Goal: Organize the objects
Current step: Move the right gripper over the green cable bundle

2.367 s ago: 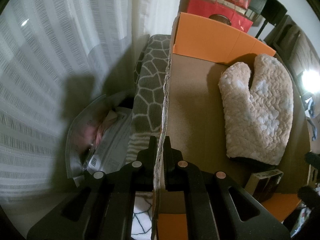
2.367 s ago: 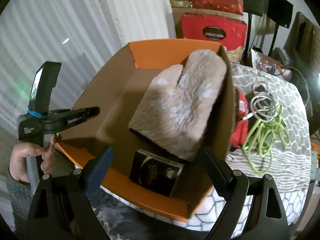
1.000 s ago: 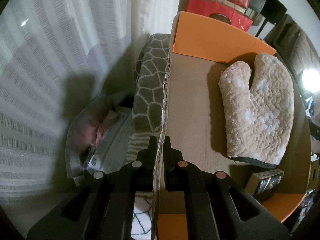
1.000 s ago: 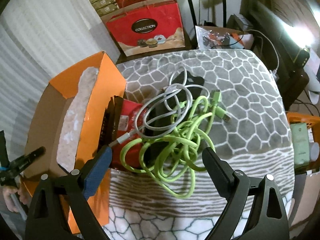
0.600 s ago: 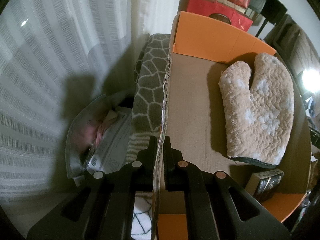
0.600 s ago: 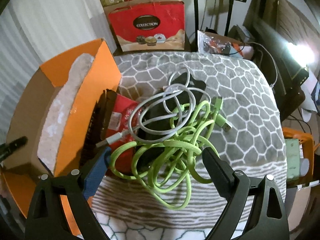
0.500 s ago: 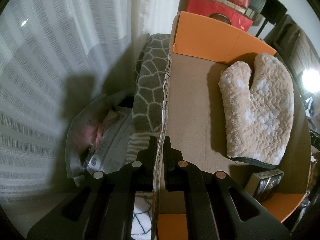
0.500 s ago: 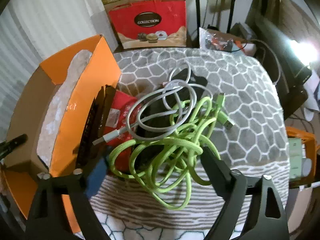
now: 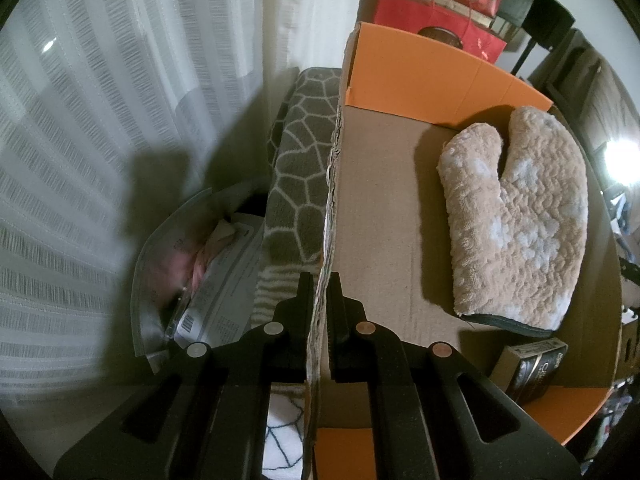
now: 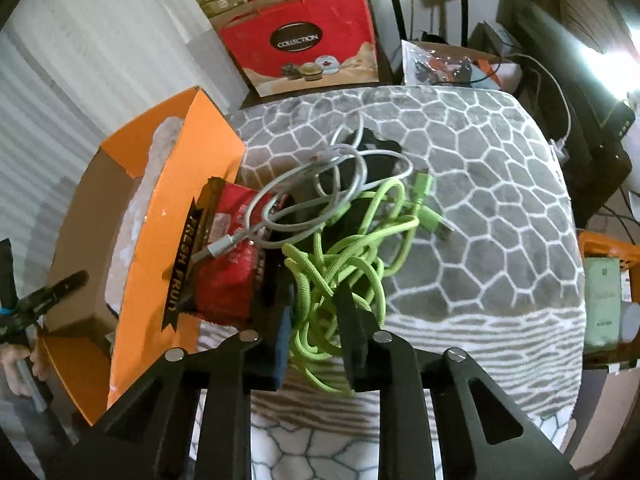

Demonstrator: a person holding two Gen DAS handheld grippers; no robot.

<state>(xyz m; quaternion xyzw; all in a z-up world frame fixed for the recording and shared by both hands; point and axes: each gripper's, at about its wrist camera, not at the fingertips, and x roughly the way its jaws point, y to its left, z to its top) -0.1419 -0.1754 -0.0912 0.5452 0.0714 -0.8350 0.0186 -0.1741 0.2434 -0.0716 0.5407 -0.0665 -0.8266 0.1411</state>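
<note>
An orange cardboard box (image 9: 424, 68) holds a beige fluffy mitten (image 9: 516, 216) and a small dark carton (image 9: 532, 368). My left gripper (image 9: 320, 280) is shut on the box's left wall (image 9: 332, 184). In the right wrist view the same box (image 10: 160, 216) stands at the left. Beside it lie a red snack packet (image 10: 232, 264), a grey cable (image 10: 296, 184) and a tangled green cable (image 10: 352, 248) over a black object (image 10: 376, 148). My right gripper (image 10: 320, 296) is closing, and its jaws squeeze the near loops of the green cable.
The pile rests on a grey honeycomb-patterned blanket (image 10: 480, 184). A red gift bag (image 10: 308, 44) stands behind it. White curtains (image 9: 100, 120) hang at the left, above a clear bin of papers (image 9: 208, 280). A pale green box (image 10: 604, 304) sits at the right edge.
My right gripper's jaws have drawn together from wide open around the green cable, and it has moved slightly closer to the pile. The left gripper has kept still on the box wall.
</note>
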